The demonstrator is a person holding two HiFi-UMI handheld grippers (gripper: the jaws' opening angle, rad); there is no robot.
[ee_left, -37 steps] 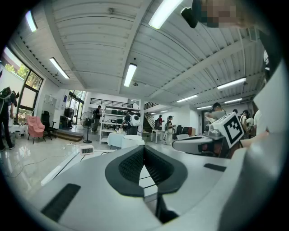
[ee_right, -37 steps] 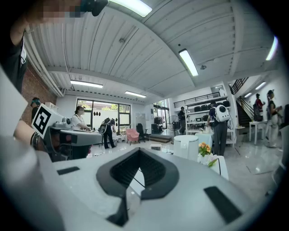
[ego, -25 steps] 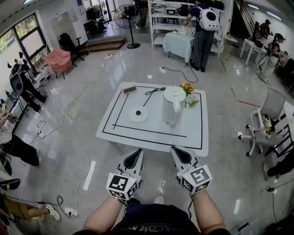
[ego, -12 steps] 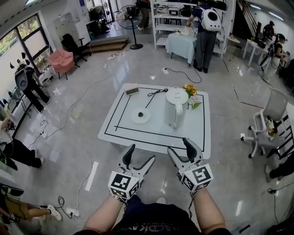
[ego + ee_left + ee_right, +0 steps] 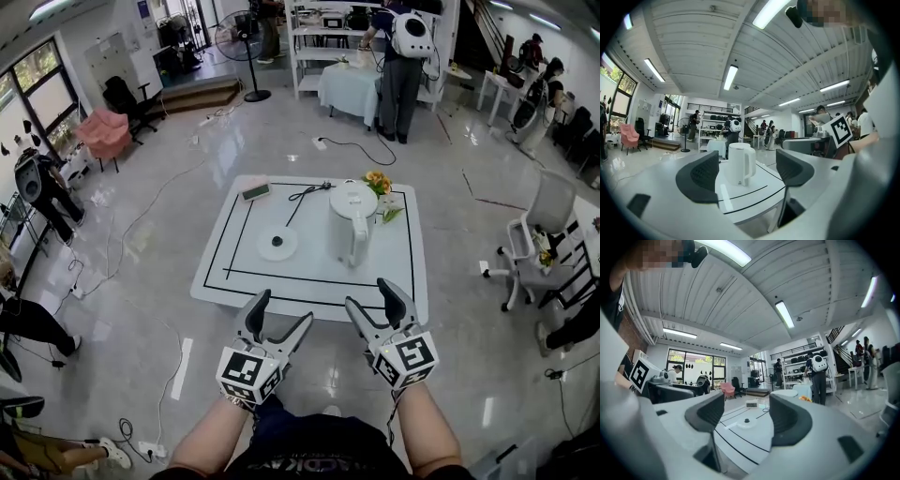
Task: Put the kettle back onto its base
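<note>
The white kettle (image 5: 354, 220) stands upright on the right half of the low white table (image 5: 214, 277), handle toward me. Its round white base (image 5: 277, 244) lies apart to its left, with a black cord running to the far edge. My left gripper (image 5: 284, 311) and right gripper (image 5: 372, 296) hover side by side just before the table's near edge. The jaws of both are opening, with nothing between them. In the left gripper view the kettle (image 5: 740, 164) shows beyond the spread jaws. In the right gripper view the base (image 5: 746, 423) shows between the jaws, farther off.
A small green-faced device (image 5: 255, 191) and orange flowers (image 5: 380, 180) sit at the table's far edge. A white chair (image 5: 544, 225) stands to the right. Cables trail over the floor at left. A person with a white backpack (image 5: 403, 56) stands at the shelves behind.
Both grippers have gone from shut to wide open. They have moved forward to the table's near edge.
</note>
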